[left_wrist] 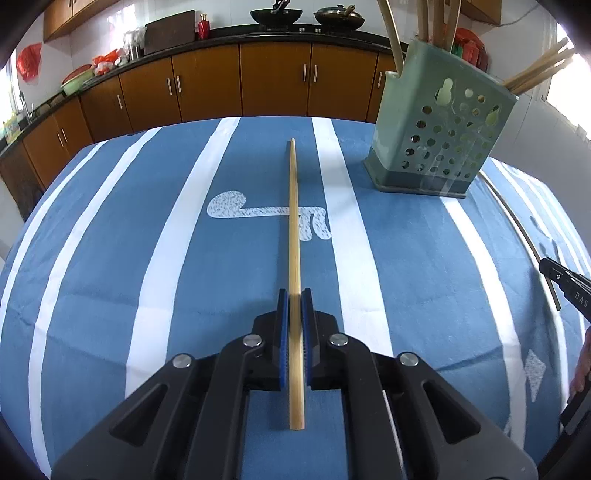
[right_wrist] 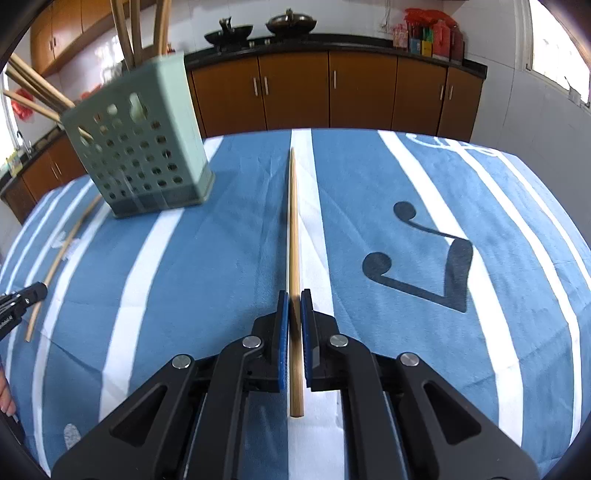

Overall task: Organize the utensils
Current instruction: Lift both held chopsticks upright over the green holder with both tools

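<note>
In the left wrist view my left gripper (left_wrist: 294, 295) is shut on a bamboo chopstick (left_wrist: 293, 206) that points straight ahead over the blue striped cloth. Its blue pads (left_wrist: 282, 306) press on both sides of the stick. My right gripper (right_wrist: 294, 295) is likewise shut on a second chopstick (right_wrist: 294, 229). A pale green perforated utensil holder (left_wrist: 439, 136) (right_wrist: 140, 147) stands upright between the two hands, with several chopsticks (left_wrist: 539, 70) (right_wrist: 33, 88) leaning out of it. Each view catches the other gripper at its edge (left_wrist: 546, 267) (right_wrist: 37, 290) with its stick (left_wrist: 517, 225) (right_wrist: 62, 251).
The blue cloth with white stripes (left_wrist: 192, 229) (right_wrist: 424, 332) covers the whole table. Behind it runs a brown cabinet row (left_wrist: 273, 81) under a black counter with woks (left_wrist: 275, 14). A hand shows at the frame edge (left_wrist: 581, 365).
</note>
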{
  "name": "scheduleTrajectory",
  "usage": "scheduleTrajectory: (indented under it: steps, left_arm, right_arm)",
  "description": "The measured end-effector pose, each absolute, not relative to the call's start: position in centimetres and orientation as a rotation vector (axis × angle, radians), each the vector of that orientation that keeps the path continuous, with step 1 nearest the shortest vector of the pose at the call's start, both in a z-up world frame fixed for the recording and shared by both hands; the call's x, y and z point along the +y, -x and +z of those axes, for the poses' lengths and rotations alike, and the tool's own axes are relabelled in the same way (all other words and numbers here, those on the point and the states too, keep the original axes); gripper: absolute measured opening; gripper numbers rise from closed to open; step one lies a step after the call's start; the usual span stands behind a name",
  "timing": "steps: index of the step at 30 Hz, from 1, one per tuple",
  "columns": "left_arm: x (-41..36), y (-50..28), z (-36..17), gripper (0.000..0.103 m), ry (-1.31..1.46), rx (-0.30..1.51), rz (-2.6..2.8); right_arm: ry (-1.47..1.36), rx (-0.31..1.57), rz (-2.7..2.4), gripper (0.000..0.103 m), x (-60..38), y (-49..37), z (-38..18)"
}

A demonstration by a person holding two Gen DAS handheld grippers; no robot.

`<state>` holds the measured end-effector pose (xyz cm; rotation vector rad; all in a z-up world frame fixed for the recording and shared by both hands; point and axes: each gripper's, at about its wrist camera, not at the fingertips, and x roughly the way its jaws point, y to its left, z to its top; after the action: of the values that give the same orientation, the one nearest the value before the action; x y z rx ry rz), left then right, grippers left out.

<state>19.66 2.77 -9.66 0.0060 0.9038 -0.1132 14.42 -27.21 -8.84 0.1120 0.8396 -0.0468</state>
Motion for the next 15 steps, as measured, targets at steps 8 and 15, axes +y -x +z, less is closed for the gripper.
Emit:
scheduleTrajectory:
  steps: [8, 15]
  left_arm:
    - [4.0, -18.0, -4.9, 0.008, 0.076, 0.783, -0.142]
    - [4.8, -16.5, 0.0, 0.008, 0.143, 0.631, -0.152]
  right_arm:
    - [-0.148, 0.672, -0.048, 0.007, -27.9, -12.4, -4.0]
    - [-0.177, 0.526, -0.036, 0.007, -28.4, -11.1, -0.1]
